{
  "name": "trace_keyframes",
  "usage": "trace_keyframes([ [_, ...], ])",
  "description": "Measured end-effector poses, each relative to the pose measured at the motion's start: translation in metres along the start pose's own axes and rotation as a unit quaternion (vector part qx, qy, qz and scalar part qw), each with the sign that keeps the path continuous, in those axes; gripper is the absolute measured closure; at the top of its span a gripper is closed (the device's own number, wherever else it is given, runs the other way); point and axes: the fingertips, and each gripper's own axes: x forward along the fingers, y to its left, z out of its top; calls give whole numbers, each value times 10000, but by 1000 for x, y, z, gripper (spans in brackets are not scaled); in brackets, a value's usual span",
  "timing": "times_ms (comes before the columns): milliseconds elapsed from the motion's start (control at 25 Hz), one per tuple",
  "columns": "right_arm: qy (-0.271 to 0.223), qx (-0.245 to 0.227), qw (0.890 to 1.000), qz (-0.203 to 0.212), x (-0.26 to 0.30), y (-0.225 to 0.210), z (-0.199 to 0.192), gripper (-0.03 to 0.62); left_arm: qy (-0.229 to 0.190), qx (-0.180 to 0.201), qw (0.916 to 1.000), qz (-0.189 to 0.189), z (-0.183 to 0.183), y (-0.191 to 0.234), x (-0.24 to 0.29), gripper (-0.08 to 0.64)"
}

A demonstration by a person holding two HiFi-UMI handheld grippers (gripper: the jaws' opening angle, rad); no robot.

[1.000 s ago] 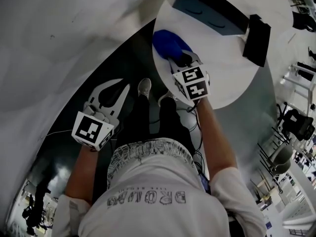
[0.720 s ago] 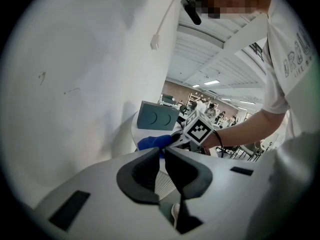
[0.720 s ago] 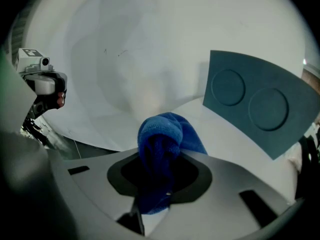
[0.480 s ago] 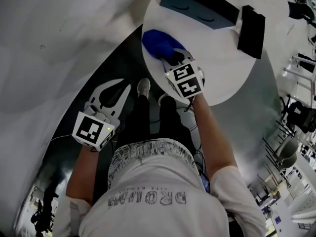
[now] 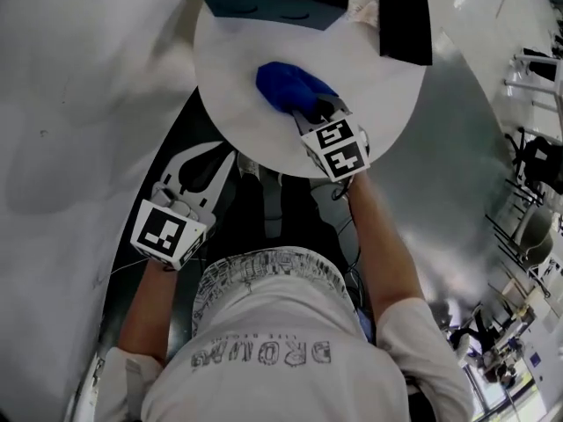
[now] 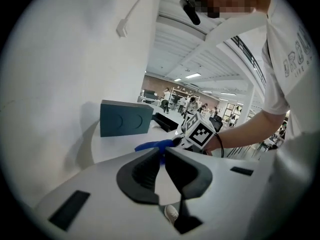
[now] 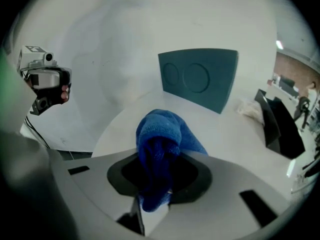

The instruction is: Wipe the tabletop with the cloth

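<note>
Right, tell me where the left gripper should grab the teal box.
Take the teal box by its top edge, from above, one jaw on the front face, one behind. It stands upright, a broad slab, likely too wide to span sideways. The left gripper is shut, so open it first.

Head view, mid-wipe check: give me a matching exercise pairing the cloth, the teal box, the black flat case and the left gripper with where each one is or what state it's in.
Things:
1. blue cloth
2. teal box
3. black flat case
4. left gripper

Places or states:
A. beside the table, over the floor, holding nothing
B. far edge of the table, on the left
C. far edge of the table, on the right
D. clamped in the right gripper, lying on the white table

Pairs: 1-D; 2-B; 3-C; 4-A
</note>
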Motion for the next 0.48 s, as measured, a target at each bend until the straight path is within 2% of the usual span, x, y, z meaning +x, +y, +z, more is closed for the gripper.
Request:
trace_keyframes([
  [480,11,848,9936,-751,-76,-91,-92,492,214,459,9954,-811,20,-75,83,509],
])
